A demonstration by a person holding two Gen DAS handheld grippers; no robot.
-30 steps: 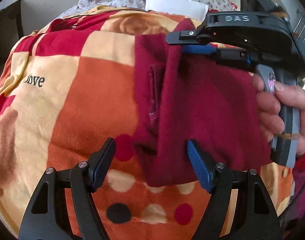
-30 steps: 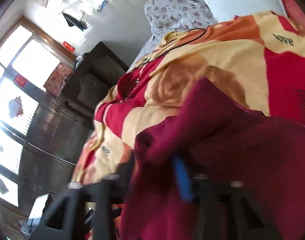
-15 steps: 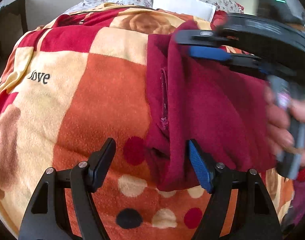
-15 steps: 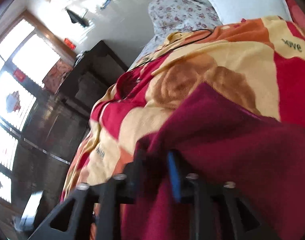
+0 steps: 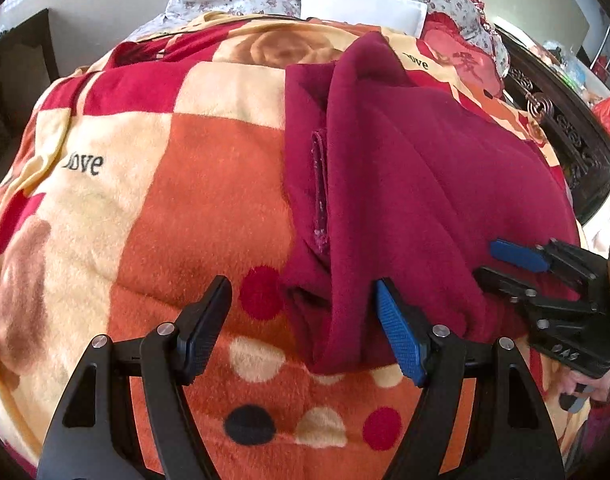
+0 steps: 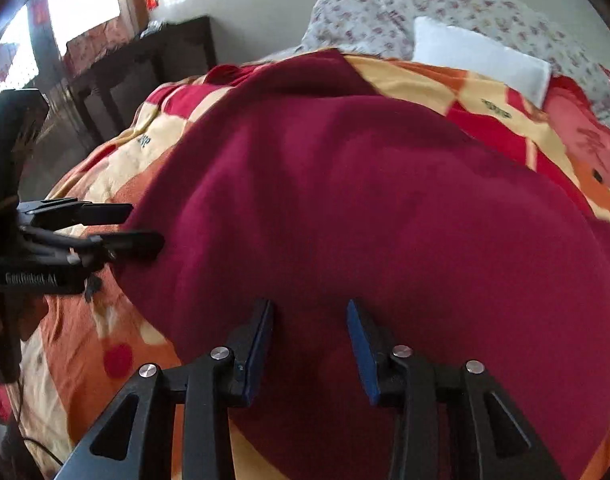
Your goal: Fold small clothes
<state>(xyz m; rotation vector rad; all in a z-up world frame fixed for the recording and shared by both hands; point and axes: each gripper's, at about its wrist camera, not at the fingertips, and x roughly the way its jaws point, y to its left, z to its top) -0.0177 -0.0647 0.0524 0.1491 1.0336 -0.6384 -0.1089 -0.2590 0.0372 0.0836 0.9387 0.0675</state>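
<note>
Black grippers (image 5: 301, 328), blue pads (image 5: 397, 340), silver screws.

Both views are lit by soft daylight. In the right wrist view, overexposed windows (image 6: 85, 8) are seen far to the upper left of the right hand-held gripper (image 6: 310, 350), and glare is spread over the wall beside them. That view is smeared by motion blur, most strongly toward its edges. The left wrist view is rendered sharply. Strong fisheye bending and dark corner vignetting are shown in both. Only faint shadows are cast.
</note>
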